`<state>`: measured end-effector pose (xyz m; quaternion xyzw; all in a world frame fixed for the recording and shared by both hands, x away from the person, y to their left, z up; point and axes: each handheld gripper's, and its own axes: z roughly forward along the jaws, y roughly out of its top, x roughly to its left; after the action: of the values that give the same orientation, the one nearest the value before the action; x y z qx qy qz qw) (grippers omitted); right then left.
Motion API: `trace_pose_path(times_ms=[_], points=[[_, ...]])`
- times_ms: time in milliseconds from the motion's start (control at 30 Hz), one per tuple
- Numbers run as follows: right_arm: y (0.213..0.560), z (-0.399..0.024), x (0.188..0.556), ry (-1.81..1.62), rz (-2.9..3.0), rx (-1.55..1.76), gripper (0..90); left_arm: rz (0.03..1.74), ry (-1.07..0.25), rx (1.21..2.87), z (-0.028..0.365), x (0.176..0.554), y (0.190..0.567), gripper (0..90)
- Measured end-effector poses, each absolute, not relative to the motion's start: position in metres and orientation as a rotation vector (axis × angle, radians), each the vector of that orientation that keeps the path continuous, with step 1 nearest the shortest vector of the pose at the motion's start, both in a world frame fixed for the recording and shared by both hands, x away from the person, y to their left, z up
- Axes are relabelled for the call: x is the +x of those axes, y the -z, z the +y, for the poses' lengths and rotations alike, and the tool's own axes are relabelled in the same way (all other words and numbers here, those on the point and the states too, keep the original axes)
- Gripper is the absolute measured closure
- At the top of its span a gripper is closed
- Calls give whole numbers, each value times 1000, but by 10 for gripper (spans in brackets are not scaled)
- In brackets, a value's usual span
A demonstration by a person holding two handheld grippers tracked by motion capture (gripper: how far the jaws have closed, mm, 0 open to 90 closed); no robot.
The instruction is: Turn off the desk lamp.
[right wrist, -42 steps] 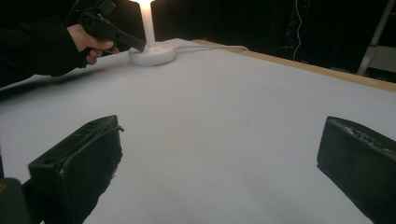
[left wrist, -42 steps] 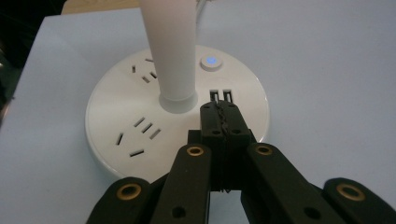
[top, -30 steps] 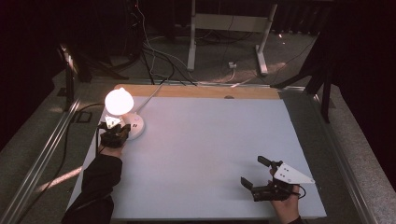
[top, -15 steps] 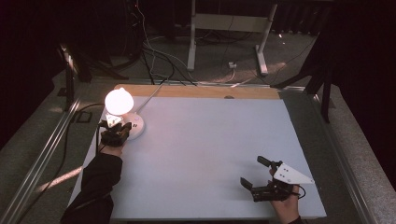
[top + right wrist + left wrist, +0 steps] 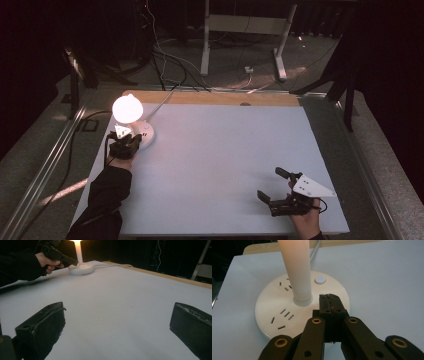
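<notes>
Nothing has visibly shifted since the earlier frames: both grippers sit where they were and the lamp glows as before. Nearest, at the right near corner of the pale surface [image 5: 225,165], the right gripper [image 5: 278,186] lies low in the person's hand [image 5: 306,224], its grey three-cornered plate on top and its jaws spread wide apart with only bare surface between them, as the right gripper view confirms. No containers are on the surface. Farther off, at the far left, a dark sleeve [image 5: 102,200] reaches forward along the left edge and the left hand [image 5: 48,262] holds the left gripper [image 5: 329,303] level over the near rim of the lamp's round white base [image 5: 274,312]. Its jaws are pressed together, holding nothing, with the tips just above or touching the base beside the white stem [image 5: 297,272]; which of the two I cannot tell. Socket slots mark the base's top, and a small round button with a blue light [image 5: 320,279] sits just beyond the jaw tips. Over the base shines the lit bulb [image 5: 127,108], and a white cable [image 5: 162,98] runs from the base off the far edge toward the floor.
</notes>
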<state>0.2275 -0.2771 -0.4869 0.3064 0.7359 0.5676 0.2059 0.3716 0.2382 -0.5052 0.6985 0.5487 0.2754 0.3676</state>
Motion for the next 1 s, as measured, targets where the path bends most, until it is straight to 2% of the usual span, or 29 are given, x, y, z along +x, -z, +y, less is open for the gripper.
trace_pose_path(times_ms=[400,600,1000], points=[[486,-277,227,-1582,2049,850,0,1399,-707,1799,241,372,512,900],[486,-277,227,-1580,2052,848,0,1367,-718,1866,232,373,510,900],[486,-277,227,-1579,2051,850,0,1391,-729,1829,237,374,505,900]])
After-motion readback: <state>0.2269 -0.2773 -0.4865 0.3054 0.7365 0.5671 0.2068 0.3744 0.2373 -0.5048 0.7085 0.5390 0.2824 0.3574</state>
